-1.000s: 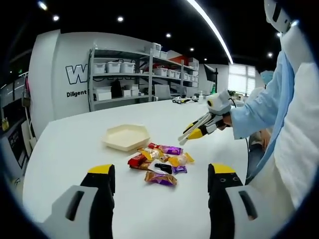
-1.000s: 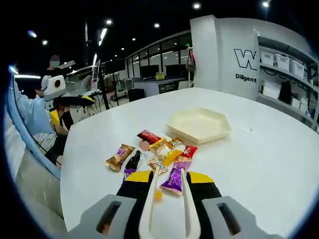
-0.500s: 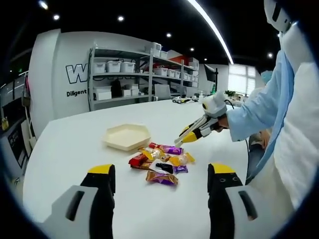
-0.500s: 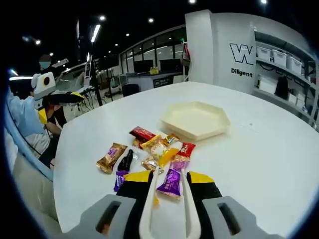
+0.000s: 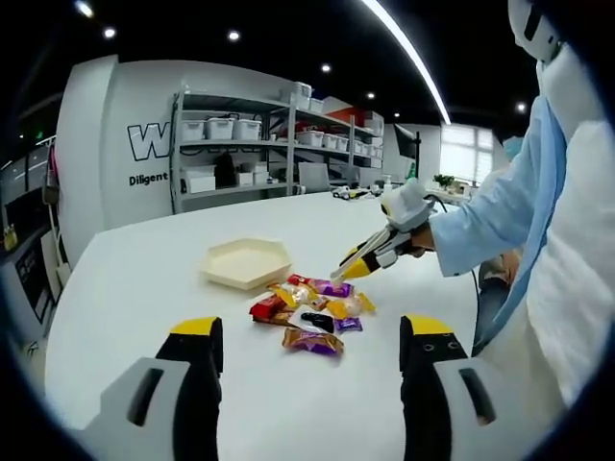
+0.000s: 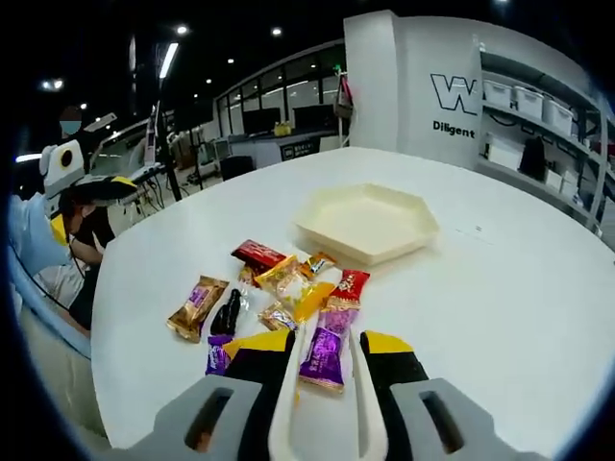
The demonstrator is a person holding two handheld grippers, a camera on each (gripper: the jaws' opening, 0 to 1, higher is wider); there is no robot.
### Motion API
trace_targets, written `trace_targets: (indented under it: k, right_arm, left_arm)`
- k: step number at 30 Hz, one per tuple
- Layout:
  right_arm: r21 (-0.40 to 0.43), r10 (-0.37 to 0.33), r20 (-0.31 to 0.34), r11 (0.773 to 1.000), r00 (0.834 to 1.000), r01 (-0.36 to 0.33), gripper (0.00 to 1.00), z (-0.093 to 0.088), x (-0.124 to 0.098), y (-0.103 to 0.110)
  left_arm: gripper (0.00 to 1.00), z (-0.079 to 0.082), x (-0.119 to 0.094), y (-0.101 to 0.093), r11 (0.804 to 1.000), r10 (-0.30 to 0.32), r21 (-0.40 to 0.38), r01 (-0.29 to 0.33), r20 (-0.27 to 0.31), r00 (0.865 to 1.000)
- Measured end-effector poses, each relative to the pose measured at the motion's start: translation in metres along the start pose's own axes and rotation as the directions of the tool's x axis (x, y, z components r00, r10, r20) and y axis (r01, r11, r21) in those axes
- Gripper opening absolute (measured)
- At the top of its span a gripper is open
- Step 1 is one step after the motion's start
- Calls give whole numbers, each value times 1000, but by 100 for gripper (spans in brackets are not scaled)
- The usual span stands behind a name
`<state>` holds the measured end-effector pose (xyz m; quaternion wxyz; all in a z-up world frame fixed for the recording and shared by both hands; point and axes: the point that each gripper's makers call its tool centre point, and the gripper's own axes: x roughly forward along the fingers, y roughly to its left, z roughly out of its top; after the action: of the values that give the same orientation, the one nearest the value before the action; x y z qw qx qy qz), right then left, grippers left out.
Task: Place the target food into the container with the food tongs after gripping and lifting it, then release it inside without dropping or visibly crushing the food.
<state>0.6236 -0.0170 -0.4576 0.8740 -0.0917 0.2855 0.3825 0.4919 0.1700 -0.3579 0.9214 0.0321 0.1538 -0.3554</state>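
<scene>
Several wrapped candies [image 5: 312, 309] lie in a loose pile on the white table. My right gripper [image 6: 325, 344] is shut on white food tongs [image 6: 286, 403], whose two arms stand apart on either side of a purple candy [image 6: 323, 357]. In the left gripper view the right gripper [image 5: 370, 257] reaches in from the right, with the tongs' tips low over the pile's far edge. A cream hexagonal tray [image 6: 384, 252], empty, sits just beyond the candies [image 6: 279, 288]. My left gripper [image 5: 312, 327] is open, held back on the near side of the pile with nothing between its jaws.
A person in a light blue sleeve [image 5: 490, 216] stands at the right of the table. Shelving with white bins [image 5: 240, 154] lines the back wall. The left gripper [image 6: 106, 187] shows at the far left beyond the table [image 6: 519, 307] edge.
The right gripper has moved forward and down toward the pile, bringing the tongs' arms around the purple candy. The left gripper has stayed put.
</scene>
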Motion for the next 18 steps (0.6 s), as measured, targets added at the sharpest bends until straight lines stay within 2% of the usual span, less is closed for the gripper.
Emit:
trace_targets:
  k: [10,15,18]
  right_arm:
    - [-12,-18,-54,1000,998,17,22,-10,10,0]
    - [-79,-48,-70,996,996,43,19,-10,11,-2]
    - [-86,-52,-67,995,996,46,18,-10,11,-2]
  left_arm:
    - [73,2,-3,0,1000,7,-2,-7,0,1000]
    - [72,1,-3,0,1000,8,-3,-8,-3,1000]
    - [72,2,-3,1,1000,8,0,-8,-2,1000]
